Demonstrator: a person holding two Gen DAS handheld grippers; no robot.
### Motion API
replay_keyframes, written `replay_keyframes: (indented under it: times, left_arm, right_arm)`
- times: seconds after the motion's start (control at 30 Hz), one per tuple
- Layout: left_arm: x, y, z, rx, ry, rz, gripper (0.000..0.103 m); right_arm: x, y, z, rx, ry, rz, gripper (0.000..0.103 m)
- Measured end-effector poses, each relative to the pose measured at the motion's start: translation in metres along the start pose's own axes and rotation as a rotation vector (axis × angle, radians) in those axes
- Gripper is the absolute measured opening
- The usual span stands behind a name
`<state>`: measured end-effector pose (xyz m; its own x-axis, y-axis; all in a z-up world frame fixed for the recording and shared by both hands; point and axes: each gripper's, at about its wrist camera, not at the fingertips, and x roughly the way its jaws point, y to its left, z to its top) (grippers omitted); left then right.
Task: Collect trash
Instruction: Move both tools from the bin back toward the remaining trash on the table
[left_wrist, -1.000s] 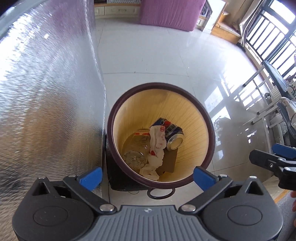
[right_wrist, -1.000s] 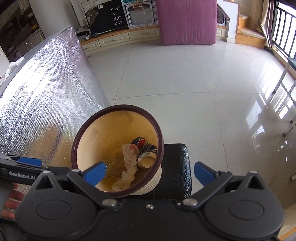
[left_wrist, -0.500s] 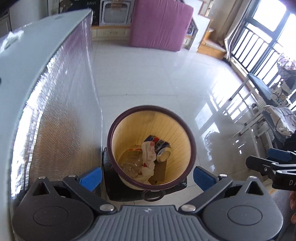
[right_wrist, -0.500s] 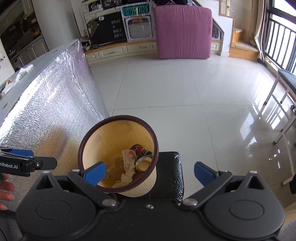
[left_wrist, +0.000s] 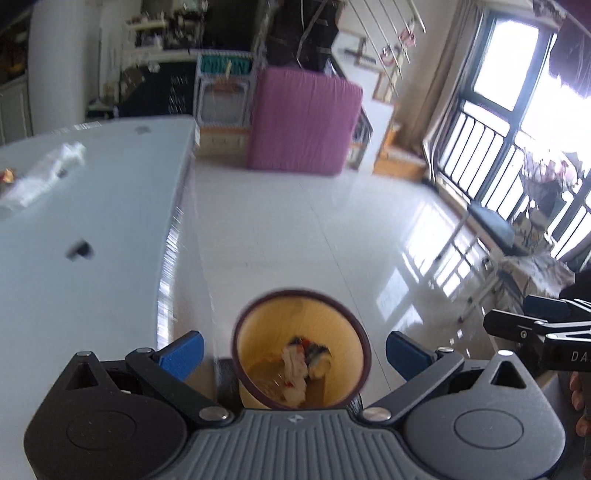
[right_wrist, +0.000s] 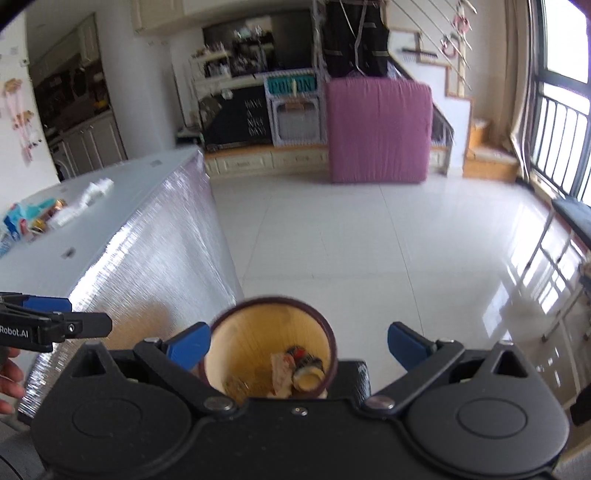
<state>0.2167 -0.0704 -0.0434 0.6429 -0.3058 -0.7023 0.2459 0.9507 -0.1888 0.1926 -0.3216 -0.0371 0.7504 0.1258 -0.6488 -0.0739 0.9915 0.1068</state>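
Note:
A round bin (left_wrist: 354, 332) with a dark purple rim and yellow inside stands on the floor beside the table; it also shows in the right wrist view (right_wrist: 325, 325). In it lie a crumpled wrapper (left_wrist: 293, 369), a can (right_wrist: 306, 371) and a clear bottle (left_wrist: 266, 380). My left gripper (left_wrist: 293, 350) is open and empty, high above the bin. My right gripper (right_wrist: 295, 341) is open and empty, also above it. On the table top lie a clear plastic wrapper (left_wrist: 44, 173) and more trash, including a small carton (right_wrist: 22, 221).
The table (left_wrist: 92, 229) has a pale top and a silver foil side (right_wrist: 159, 266), left of the bin. A black stool (right_wrist: 356, 380) carries the bin. A purple mattress (right_wrist: 380, 129) leans at the far wall. Chair frames (left_wrist: 487, 236) stand by the window.
Both grippers have risen and tilted up, so the bin looks smaller and lower and the table top with its trash has come into view. Both stay open.

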Motion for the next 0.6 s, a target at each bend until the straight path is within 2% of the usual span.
replay_keyframes:
  times: [0.33,0.6]
  left_arm:
    - [-0.075,0.064,0.009,0.0,-0.157,0.099,0.103]
    - [-0.12,0.139,0.008,-0.047,-0.257,0.223,0.103]
  right_arm:
    - [-0.013,0.071,0.033,-0.05,-0.131,0.094,0.103]
    - [0.006,0.15,0.054,-0.115,-0.164,0.175,0.103]
